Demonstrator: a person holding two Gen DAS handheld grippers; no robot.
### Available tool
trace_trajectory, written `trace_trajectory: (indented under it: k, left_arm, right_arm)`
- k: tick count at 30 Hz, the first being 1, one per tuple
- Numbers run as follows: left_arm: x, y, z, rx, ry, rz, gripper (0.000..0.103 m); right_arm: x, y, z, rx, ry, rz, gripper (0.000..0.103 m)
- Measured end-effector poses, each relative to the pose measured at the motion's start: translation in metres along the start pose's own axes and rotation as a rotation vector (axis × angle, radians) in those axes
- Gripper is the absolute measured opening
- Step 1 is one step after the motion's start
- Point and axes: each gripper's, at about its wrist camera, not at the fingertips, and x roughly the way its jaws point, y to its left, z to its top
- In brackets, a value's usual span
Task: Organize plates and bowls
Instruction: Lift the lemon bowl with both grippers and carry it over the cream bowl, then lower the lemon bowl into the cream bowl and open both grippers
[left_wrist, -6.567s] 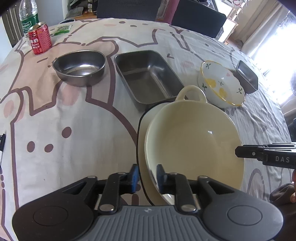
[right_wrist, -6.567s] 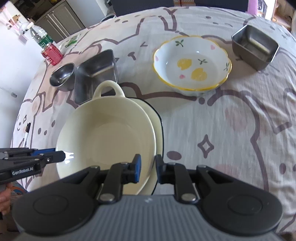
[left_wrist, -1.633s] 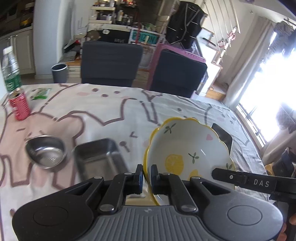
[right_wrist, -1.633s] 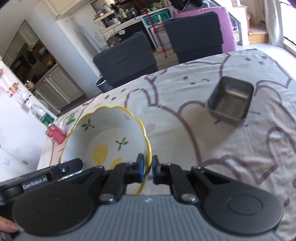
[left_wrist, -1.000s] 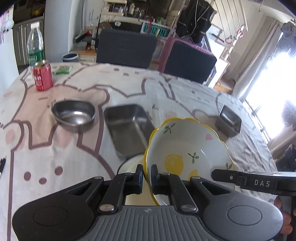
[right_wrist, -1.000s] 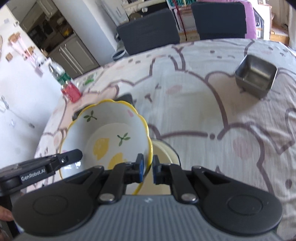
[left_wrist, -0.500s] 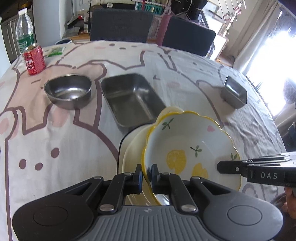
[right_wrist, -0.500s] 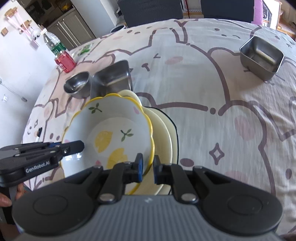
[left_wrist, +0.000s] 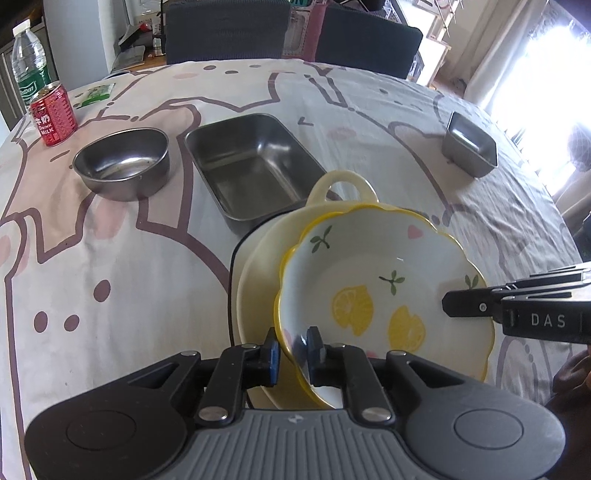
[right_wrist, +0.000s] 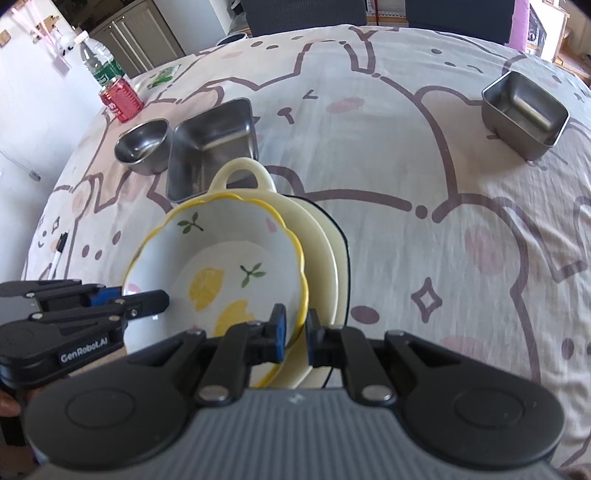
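Note:
A white lemon-print bowl (left_wrist: 369, 280) (right_wrist: 221, 258) with a wavy yellow rim sits nested in a cream handled dish (left_wrist: 258, 266) (right_wrist: 317, 236). That dish lies on a black-rimmed plate (right_wrist: 345, 258). My left gripper (left_wrist: 293, 349) straddles the bowl's near-left rim. Its jaws are opening, with the rim between the pads and a gap at the outer pad. My right gripper (right_wrist: 295, 328) stays shut on the opposite rim. Each gripper also shows in the other's view, the right gripper (left_wrist: 450, 306) and the left gripper (right_wrist: 147, 297).
On the patterned cloth behind the stack stand a round steel bowl (left_wrist: 122, 170) and a rectangular steel pan (left_wrist: 255, 166). A small square steel tin (left_wrist: 469, 144) is far right. A red can (left_wrist: 51, 114), a water bottle (left_wrist: 29, 62) and a marker (right_wrist: 57, 258) lie at the left.
Both grippers carried the lemon bowl down from mid-air into the cream dish. The left jaws have spread apart; the right jaws look about the same.

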Motion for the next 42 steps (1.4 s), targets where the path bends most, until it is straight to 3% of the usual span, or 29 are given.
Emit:
trace_trajectory:
  k: [16,37,42]
  left_arm:
    - [0.004,-0.012,0.0,0.094,0.003,0.04,0.022]
    - [0.001,0.0,0.004,0.035,0.016,-0.011,0.022]
    - [-0.006,0.003,0.006,0.034,-0.018,0.0,0.022]
  right_arm:
    - [0.0,0.002,0.0,-0.027,-0.005,-0.012,0.013]
    - [-0.001,0.001,0.0,-0.036,-0.031,-0.019,0.009]
    - [-0.001,0.002,0.001,-0.044,-0.035,-0.022,0.009]
